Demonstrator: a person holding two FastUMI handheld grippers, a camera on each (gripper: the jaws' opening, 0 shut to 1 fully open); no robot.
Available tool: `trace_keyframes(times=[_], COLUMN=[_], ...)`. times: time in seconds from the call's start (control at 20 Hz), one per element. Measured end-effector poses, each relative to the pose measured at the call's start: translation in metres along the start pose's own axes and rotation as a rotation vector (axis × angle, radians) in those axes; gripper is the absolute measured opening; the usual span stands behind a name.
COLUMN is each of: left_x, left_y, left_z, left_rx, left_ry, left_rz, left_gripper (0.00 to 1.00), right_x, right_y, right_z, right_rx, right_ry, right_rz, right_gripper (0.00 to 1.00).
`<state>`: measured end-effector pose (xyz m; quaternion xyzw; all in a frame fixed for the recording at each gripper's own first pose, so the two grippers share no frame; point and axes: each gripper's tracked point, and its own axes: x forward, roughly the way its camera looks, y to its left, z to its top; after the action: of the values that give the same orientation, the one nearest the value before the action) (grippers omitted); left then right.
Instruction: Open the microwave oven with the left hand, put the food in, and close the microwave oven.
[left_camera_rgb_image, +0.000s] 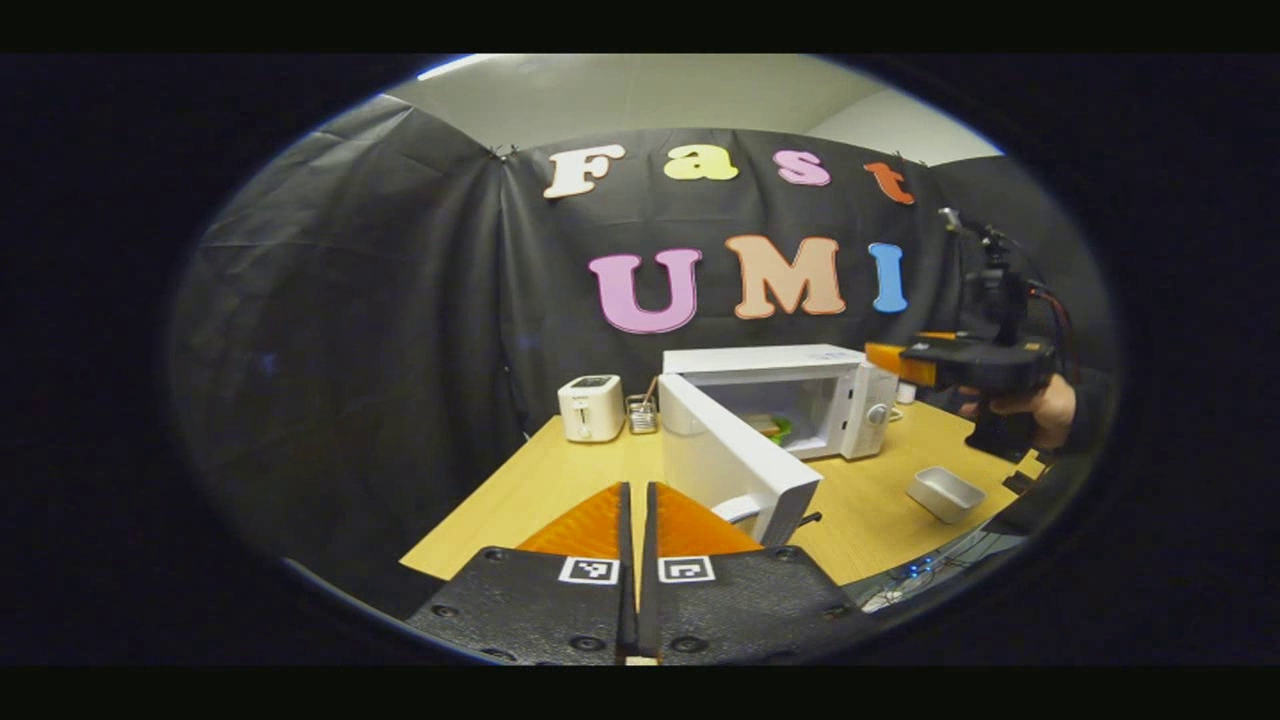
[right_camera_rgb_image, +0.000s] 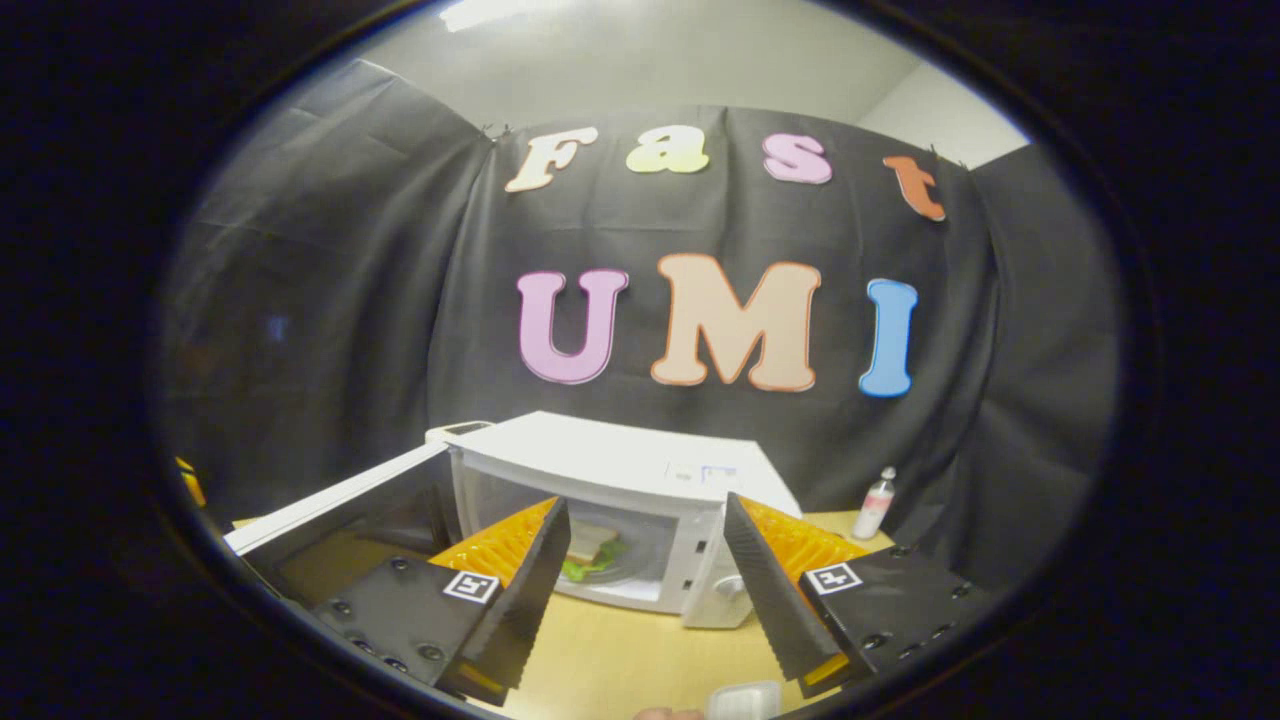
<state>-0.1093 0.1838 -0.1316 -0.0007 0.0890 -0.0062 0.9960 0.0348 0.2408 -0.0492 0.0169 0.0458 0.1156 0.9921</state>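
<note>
Food sits inside the microwave; your right gripper gapes empty, left gripper closed on nothing. Next, swing the door shut.

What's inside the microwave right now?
A sandwich with green filling sits inside the open microwave. Any plate under it is too unclear to tell.

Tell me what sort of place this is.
Probably a mock kitchen counter set up in a recording booth: a white microwave oven with its door open, a toaster and a wooden table, all backed by a black cloth wall.
</note>
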Motion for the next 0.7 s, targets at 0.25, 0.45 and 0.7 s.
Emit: trace_keyframes(times=[0.25,0.45,0.7], left_x=[0.018,0.023,0.033], left_y=[-0.003,-0.009,-0.012], left_z=[-0.025,-0.035,-0.044], left_rx=[0.046,0.076,0.061], left_ry=[0.049,0.065,0.095], left_rz=[-0.010,-0.019,-0.013], left_gripper=[0.00,0.02,0.00], right_x=[-0.011,-0.012,-0.012], right_y=[-0.019,-0.024,-0.037], right_z=[0.050,0.062,0.062], right_rx=[0.005,-0.002,0.044], right_ry=[-0.087,-0.086,-0.067], right_rz=[-0.010,-0.009,-0.036], right_gripper=[0.86,0.86,0.87])
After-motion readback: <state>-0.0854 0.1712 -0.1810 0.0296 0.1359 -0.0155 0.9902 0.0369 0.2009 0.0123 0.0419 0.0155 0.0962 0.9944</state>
